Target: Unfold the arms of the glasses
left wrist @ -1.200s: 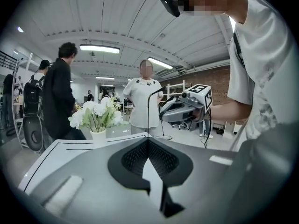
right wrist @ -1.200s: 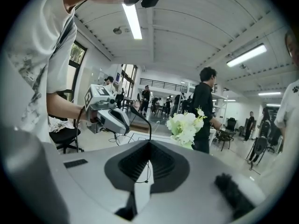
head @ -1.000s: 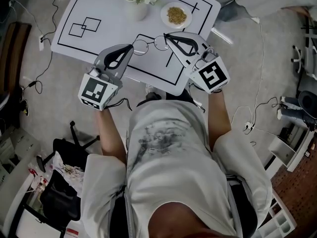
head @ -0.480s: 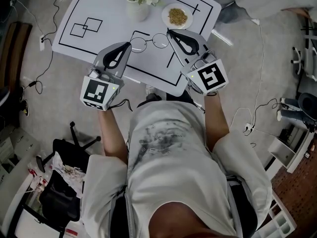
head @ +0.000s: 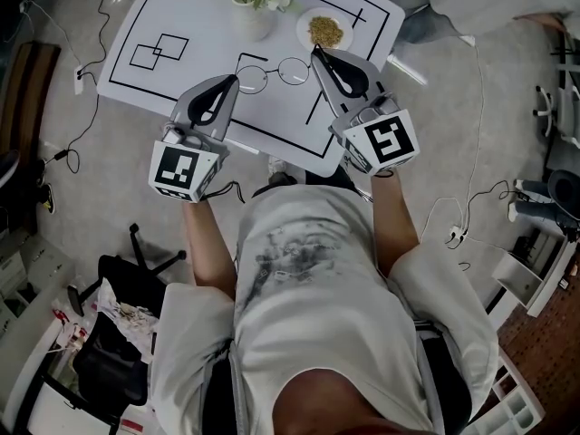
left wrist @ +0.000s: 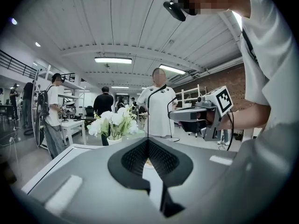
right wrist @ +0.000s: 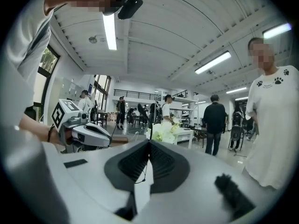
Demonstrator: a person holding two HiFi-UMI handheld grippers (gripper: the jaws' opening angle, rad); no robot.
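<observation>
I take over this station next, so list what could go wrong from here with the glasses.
1. The left gripper and the right gripper are both shut on the thin wire glasses. An uneven pull could bend the frame or a hinge.
2. Only the jaw tips pinch it, so it might slip and drop onto the table.
3. The flower vase and the dish of grains stand close behind, and a swing could knock them.
</observation>
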